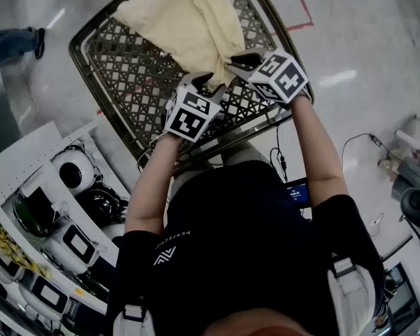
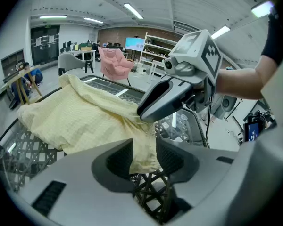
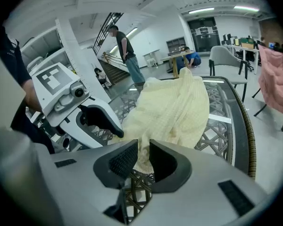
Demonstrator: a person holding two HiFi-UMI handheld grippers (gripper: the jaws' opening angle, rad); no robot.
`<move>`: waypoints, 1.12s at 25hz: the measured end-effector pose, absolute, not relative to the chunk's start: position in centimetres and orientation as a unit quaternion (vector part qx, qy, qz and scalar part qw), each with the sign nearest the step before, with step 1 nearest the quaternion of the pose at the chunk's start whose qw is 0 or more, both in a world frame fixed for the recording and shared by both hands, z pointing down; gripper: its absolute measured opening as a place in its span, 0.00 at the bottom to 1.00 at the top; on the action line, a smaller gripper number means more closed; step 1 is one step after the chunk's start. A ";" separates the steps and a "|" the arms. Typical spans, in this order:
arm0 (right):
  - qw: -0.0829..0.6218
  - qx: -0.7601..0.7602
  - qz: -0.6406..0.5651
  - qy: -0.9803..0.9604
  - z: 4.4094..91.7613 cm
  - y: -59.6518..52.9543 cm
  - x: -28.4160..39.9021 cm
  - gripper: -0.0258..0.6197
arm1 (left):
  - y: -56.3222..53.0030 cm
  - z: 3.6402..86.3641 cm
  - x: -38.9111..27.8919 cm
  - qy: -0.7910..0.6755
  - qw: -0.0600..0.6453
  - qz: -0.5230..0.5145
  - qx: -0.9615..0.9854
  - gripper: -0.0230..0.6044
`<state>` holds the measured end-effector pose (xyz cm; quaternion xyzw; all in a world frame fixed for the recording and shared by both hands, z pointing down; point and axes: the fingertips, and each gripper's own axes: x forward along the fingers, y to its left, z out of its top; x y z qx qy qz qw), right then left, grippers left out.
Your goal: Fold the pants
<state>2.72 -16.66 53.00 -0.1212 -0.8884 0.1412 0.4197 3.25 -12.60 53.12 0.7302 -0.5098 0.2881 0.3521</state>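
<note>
**Lattice table** [image 1: 126,75]: dark woven top with a raised rim, filling the 12 o'clock part of the head view. The pants lie on it.

**Shelf rack** [image 1: 28,152]: white, at 8 o'clock. Its compartments hold rounded white and black devices [image 1: 73,170]; their type cannot be determined.

**Pants** [image 1: 189,19]: pale yellow with a fine checked weave, bunched and creased rather than flat. The bulk sits at 12 o'clock on the far part of the table. One edge is drawn toward the near rim, where both grippers meet it.

**Right gripper** [image 3: 142,157]: jaws nearly together, pads pinching an edge of the pants.

**Left gripper** [image 2: 144,149]: at 7 o'clock of the right one in the head view. Its jaws stand partly apart, and a fold of the pants hangs between the pads unclamped.

**Markings:** the marker cubes [image 1: 192,114] bear black-and-white square patterns. The person's black shirt [image 1: 231,243] carries a white logo and a line of print, too small to read.
</note>
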 end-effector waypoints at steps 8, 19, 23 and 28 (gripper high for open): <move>0.432 -0.182 0.107 -0.877 53.8 -16.1 3.4 0.30 | -12.5 54.3 3.4 -0.495 0.361 0.301 0.731 0.33; 0.443 -0.247 0.062 -0.860 54.2 -15.8 4.3 0.38 | -11.3 55.8 5.0 -0.441 0.364 0.314 0.758 0.46; 0.451 -0.271 0.051 -0.849 54.5 -15.6 4.3 0.39 | -11.3 56.3 5.0 -0.434 0.360 0.324 0.760 0.47; 0.482 -0.300 0.020 -0.823 56.2 -14.4 4.9 0.44 | -11.4 56.8 5.0 -0.439 0.345 0.341 0.757 0.41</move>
